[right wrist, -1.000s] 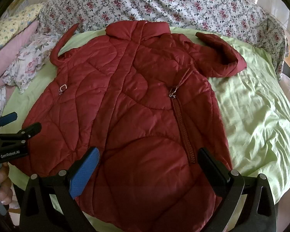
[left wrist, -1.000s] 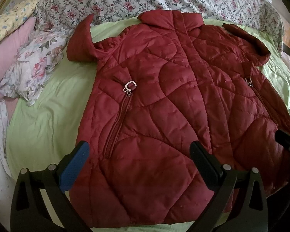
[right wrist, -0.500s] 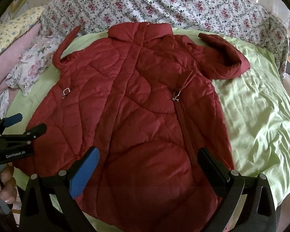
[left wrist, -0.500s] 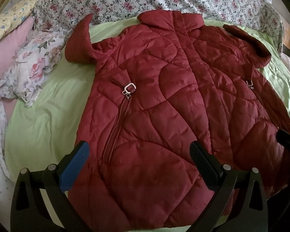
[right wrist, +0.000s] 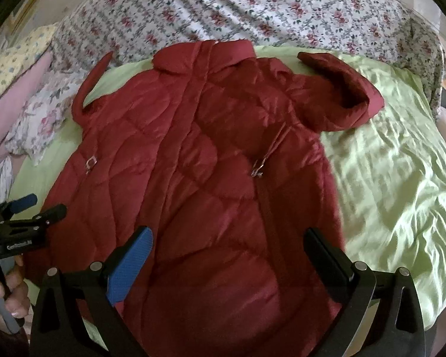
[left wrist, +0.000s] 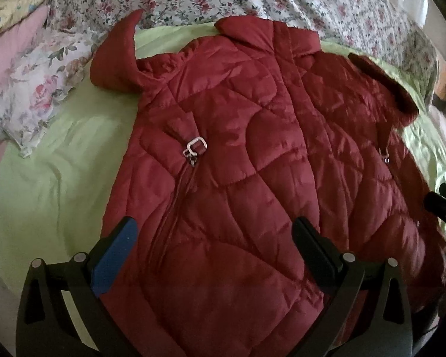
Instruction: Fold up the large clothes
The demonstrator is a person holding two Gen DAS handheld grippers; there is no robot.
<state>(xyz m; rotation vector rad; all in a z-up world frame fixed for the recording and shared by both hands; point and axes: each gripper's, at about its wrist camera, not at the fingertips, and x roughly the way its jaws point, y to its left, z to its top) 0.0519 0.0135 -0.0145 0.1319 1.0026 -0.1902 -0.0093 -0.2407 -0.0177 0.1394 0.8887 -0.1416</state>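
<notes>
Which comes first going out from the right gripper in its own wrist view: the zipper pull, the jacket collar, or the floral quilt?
From the right gripper, nearest first:
1. Zipper pull, just ahead, mid-jacket.
2. Jacket collar, at the jacket's far end.
3. Floral quilt, beyond the collar, across the back.

Bare green sheet (right wrist: pixel 401 178) lies open to my right; a flowered pillow (left wrist: pixel 29 95) crowds the coat's (left wrist: pixel 238 178) left side.

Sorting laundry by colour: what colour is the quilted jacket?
Dark red quilted jacket, clearest in the right wrist view.
</notes>
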